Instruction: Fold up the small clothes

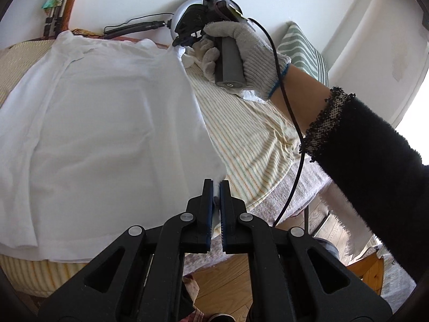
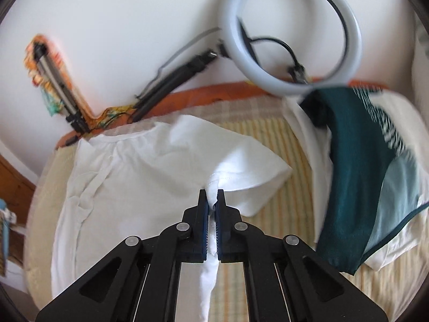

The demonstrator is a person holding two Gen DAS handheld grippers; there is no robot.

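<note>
A white T-shirt [image 1: 102,123] lies spread over a striped bed cover [image 1: 249,145]. My left gripper [image 1: 216,185] is shut on the shirt's near right edge, with white cloth pinched between its pads. At the shirt's far right corner a gloved hand [image 1: 241,53] holds my right gripper [image 1: 185,43], which pinches the cloth there. In the right wrist view the right gripper [image 2: 212,196] is shut on a bunched fold of the white shirt [image 2: 139,177] beside its sleeve [image 2: 257,177], and the cloth trails down between the fingers.
A ring light [image 2: 292,32] on a black stand leans by the white wall behind the bed. A teal and white garment [image 2: 362,177] lies on the cover at the right. A black-sleeved arm [image 1: 375,150] and a cable [image 1: 295,123] cross the bed's right edge. Wooden floor [image 1: 230,281] shows below.
</note>
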